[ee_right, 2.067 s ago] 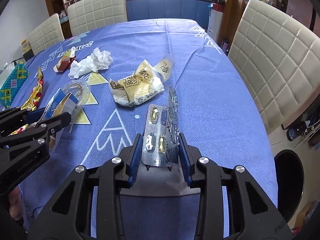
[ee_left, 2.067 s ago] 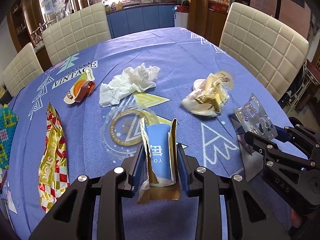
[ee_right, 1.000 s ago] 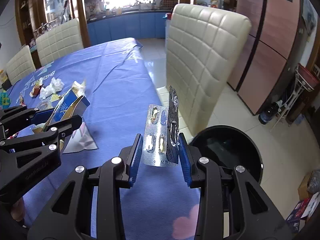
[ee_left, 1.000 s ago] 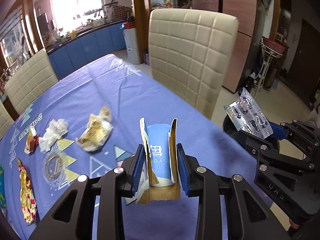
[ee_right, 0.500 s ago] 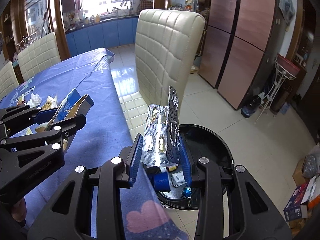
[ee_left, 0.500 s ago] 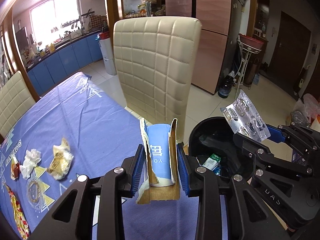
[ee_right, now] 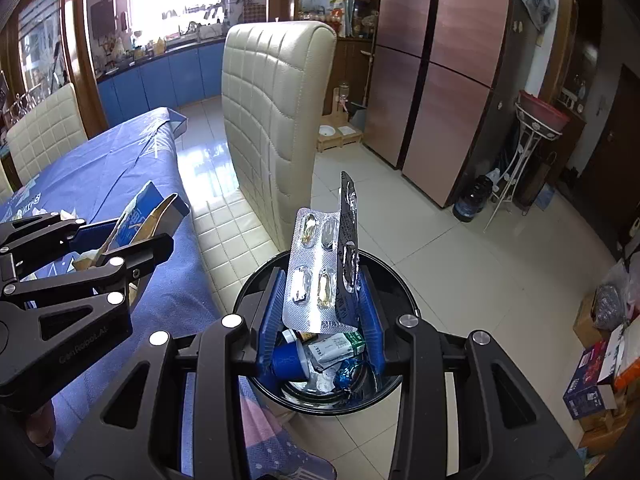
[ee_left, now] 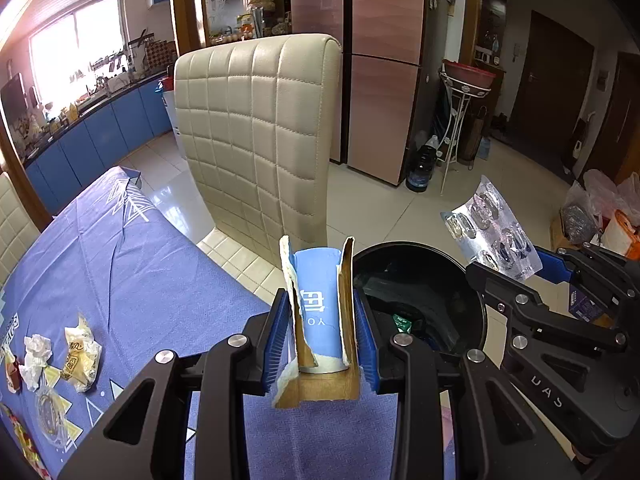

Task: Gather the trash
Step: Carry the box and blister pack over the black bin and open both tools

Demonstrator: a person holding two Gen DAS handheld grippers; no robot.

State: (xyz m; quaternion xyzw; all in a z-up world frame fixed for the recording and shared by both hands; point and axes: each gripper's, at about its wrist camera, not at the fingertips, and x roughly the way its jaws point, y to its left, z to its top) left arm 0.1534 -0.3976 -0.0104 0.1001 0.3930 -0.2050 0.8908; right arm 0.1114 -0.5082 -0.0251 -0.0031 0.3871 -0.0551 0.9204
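- My right gripper [ee_right: 320,304] has its fingers clamped on a folded blister pack [ee_right: 322,276], which now hangs right above the open black trash bin [ee_right: 400,280]; a second ago the table edge was still below it.
- My left gripper [ee_left: 322,340] grips a torn blue carton [ee_left: 320,312], still above the table [ee_left: 140,280] edge, with the bin just beyond on the right.
- Both hands have swung away from the table and tilt steeply down.
- I judge the pack ready to drop; the carton needs carrying further.
- Far back on the table, wrappers [ee_left: 82,354] and tissue [ee_left: 36,354] remain.
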